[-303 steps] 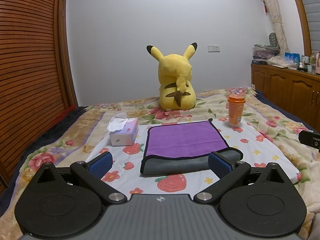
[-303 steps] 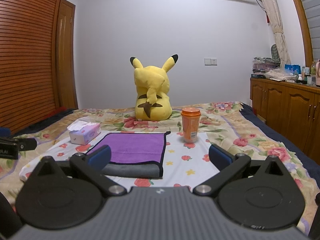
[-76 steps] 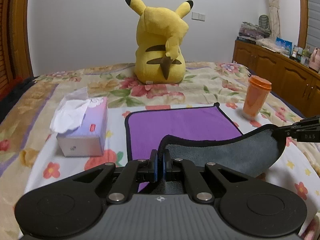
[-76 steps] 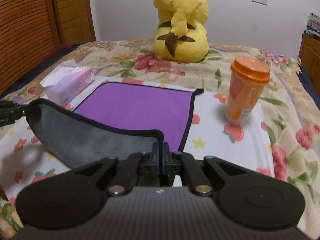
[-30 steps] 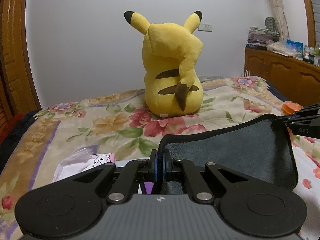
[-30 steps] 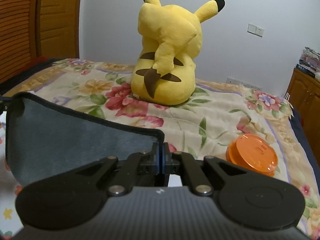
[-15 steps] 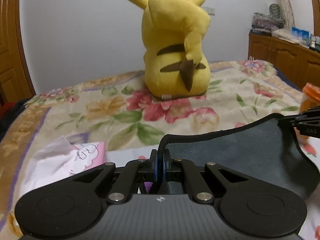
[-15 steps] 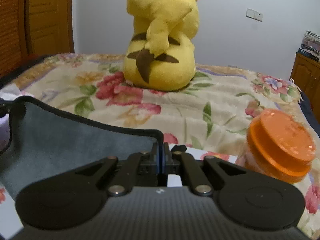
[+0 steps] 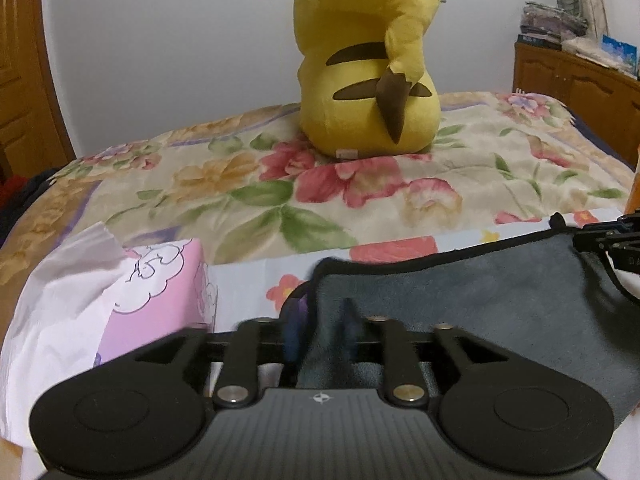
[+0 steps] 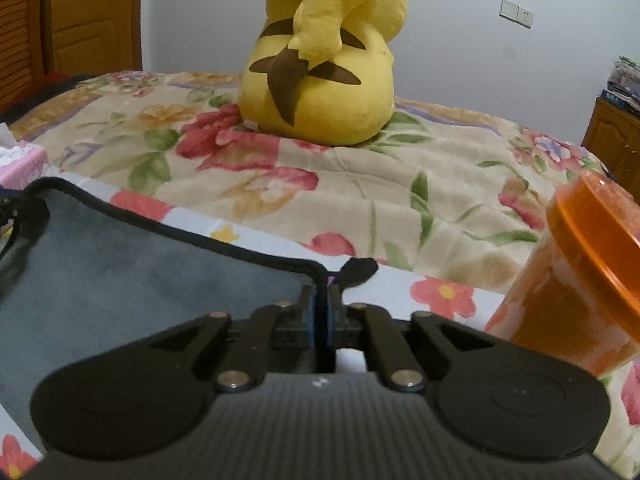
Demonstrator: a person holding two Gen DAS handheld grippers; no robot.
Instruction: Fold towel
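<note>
The left gripper [image 9: 322,320] sits low in the middle of its own picture and points straight ahead. Its two blue fingers [image 9: 294,334] stand a little apart, with a gap you can see between them (they look blurry). Its black arms and round body fill the bottom of the frame.

The right gripper [image 10: 321,304] also sits low in the middle of its picture, level and pointing ahead. Its fingers [image 10: 307,308] are pressed close together, pinching the corner of the towel [image 10: 160,272]. In the left picture, the black tip of the right gripper pokes in at the right edge, about halfway down.
</note>
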